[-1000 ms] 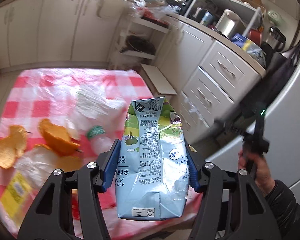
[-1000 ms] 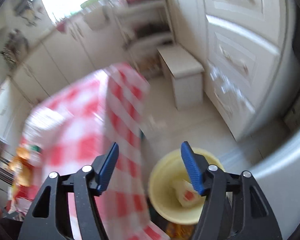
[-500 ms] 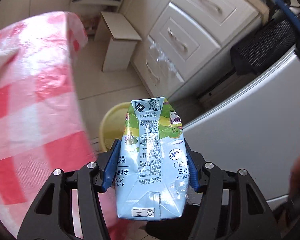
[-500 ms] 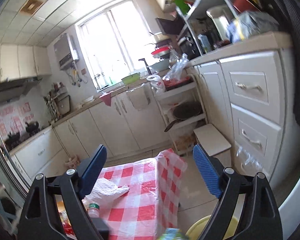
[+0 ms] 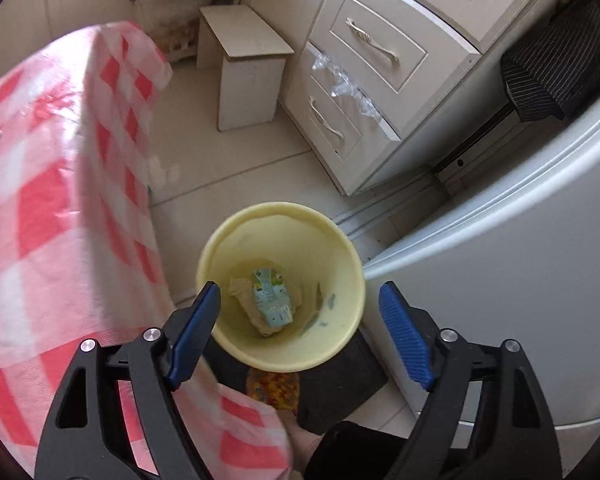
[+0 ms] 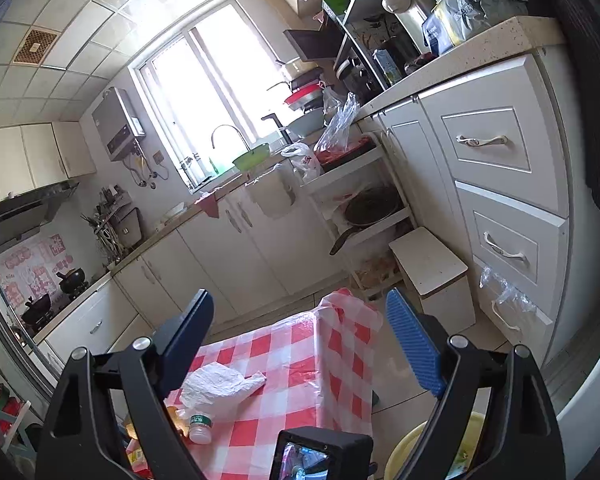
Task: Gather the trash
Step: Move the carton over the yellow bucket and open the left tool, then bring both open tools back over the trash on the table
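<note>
A pale yellow bin (image 5: 342, 264) stands on the floor beside the table, and a light blue milk carton (image 5: 271, 298) lies at its bottom on crumpled paper. My left gripper (image 5: 300, 334) hangs right above the bin, its jaws opening with nothing between them. My right gripper (image 6: 300, 346) is open and empty, raised above the red-checked table (image 6: 284, 356). On that table lie a crumpled white bag (image 6: 216, 388) and a clear bottle with a green cap (image 6: 200, 428). The bin's rim (image 6: 410, 446) shows at the lower edge of the right wrist view.
A white stool (image 5: 248, 60) and a drawer cabinet (image 5: 372, 64) stand past the bin. A grey fridge door (image 5: 540, 264) is at its right. The tablecloth (image 5: 52, 208) hangs down at its left. A dark mat (image 5: 340, 380) lies under the bin.
The left gripper carried the carton from over the table to above the bin and let it go; the carton now lies inside. The right gripper opened wider and tilted up toward the kitchen.
</note>
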The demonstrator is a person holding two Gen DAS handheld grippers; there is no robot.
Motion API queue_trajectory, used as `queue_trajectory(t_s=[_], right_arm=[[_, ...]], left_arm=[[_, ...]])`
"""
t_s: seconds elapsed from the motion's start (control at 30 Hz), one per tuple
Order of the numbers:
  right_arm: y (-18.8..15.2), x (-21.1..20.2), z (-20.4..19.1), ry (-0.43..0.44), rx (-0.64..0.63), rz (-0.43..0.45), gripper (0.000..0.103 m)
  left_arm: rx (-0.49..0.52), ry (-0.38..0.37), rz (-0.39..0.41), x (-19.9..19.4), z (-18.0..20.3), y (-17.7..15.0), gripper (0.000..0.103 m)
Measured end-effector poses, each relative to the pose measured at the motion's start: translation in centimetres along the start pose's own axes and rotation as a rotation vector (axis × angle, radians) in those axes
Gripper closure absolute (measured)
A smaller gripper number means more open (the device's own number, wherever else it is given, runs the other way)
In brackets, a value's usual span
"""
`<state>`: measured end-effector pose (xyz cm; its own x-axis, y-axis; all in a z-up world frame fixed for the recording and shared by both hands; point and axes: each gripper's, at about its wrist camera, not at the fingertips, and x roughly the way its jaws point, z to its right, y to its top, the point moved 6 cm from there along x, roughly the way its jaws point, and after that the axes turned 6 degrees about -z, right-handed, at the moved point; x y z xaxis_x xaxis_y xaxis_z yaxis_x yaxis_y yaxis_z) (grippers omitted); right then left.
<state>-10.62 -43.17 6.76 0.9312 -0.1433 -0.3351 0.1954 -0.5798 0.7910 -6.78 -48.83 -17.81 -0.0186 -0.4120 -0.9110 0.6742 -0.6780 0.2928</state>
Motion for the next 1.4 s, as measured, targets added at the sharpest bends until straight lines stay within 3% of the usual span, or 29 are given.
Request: queue_trajectory(t_s=[0.23,0.4,0.57,0.7,0.9,1.4], right_arm=[[-0.2,-0.3,-1.8,0.004,-0.042,0.032,0.018],[-1.1,1.2,-3.4,0.015,-0.064,-0.003,0.018],[-3.5,3.4,-6.5,0.043,-0.128,-0.075,0.018],[-6.1,4.5,-9.4,0.078,-0.188,-0.139,0.018],[-9.7,6.3,-13.0,0.121,-0.269,-0.239,0.018],[-19.8,12.4,-19.0,0.172,-0.468,-0.521,0.018]], left_arm=[[0.02,0.151,0.106,-7.2,-4.0,-2.8,0.024],[-0.033,0.249,0.209,-15.4,-10.1,-6.6,0.021],[-0.198,0.351,0.307,-23.4,-19.7,-11.5,0.017],[-0.386,0.402,0.323,-26.9,-28.2,-15.7,0.017],[-0.588,0.397,0.347,-28.7,-36.1,-21.6,0.017],[-0.824,0.364,0.286,-28.0,-41.3,-26.0,0.017]])
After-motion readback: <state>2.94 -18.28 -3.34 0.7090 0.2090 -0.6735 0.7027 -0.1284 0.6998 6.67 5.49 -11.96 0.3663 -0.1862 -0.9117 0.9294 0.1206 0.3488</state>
